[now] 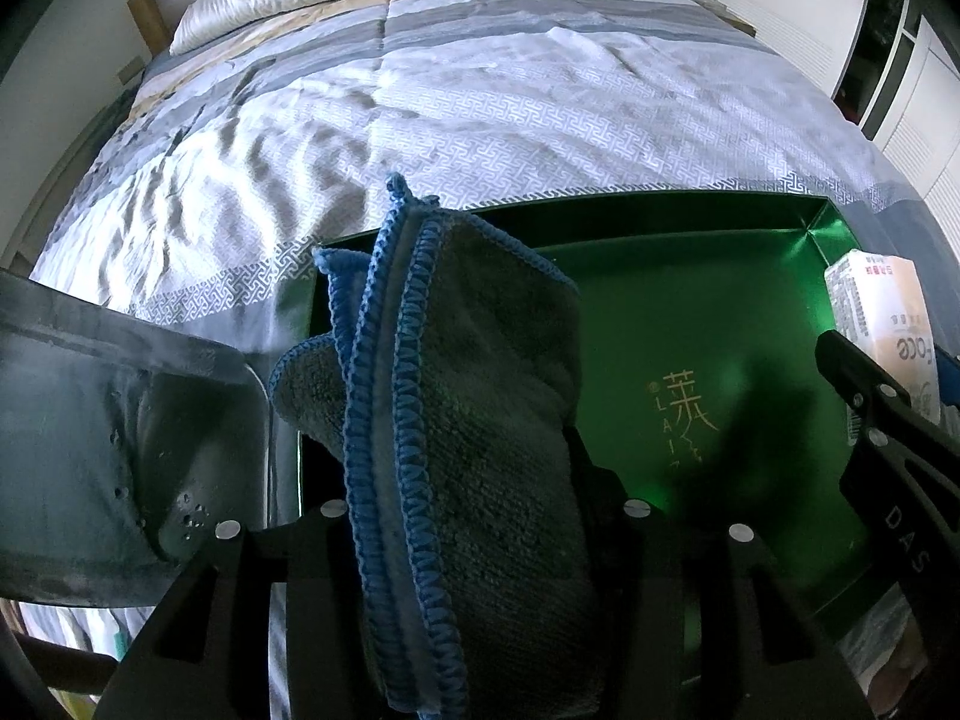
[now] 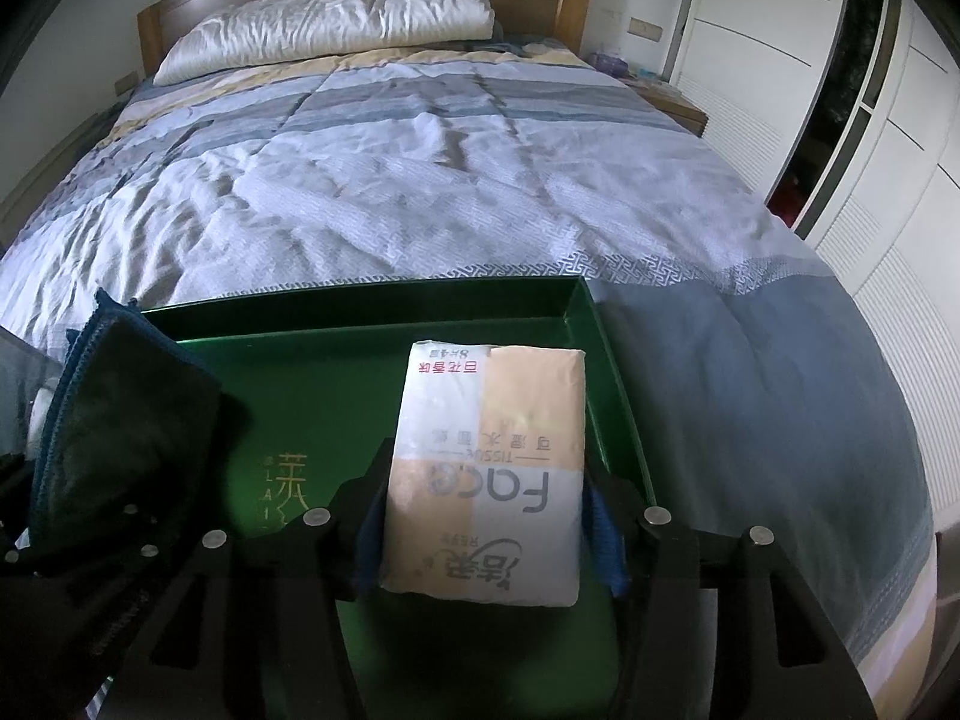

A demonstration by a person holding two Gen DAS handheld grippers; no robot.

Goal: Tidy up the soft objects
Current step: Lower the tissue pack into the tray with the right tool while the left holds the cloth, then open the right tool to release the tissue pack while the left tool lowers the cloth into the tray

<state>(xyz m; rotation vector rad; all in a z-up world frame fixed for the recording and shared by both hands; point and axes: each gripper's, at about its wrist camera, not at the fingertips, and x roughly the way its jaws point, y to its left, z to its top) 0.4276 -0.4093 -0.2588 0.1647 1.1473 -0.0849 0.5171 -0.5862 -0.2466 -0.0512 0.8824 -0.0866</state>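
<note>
both grippers hang over the green box point(image 2: 606, 372) that sits on the foot of the bed point(image 2: 480, 192), each with a soft thing between its jaws.

the left gripper point(image 1: 462, 516) has a folded grey cloth with a blue stitched edge point(image 1: 480, 420) standing up between its jaws, over the left side of the box. the jaws are part spread; the cloth fills the gap and looks lightly pinched, though i can't be sure the pads press it.

the right gripper point(image 2: 480, 534) has the tissue pack point(image 2: 489, 468) lying lengthwise between its blue pads point(image 2: 606, 546), over the right half of the box near the right wall. the pads appear to touch both sides of the pack, so i'd call it a loose grip, not a squeeze.

this looks to me like the setting-down step, with both things already over the box. to do it well, i'd keep each gripper low, so the thing inside has no way to fall when the jaws part. the cloth is the fussy one: it's floppy and may unfold or drape over the left wall, so it wants laying flat toward the middle. the pack is firmer and should settle flat, provided it clears the right wall.
</note>
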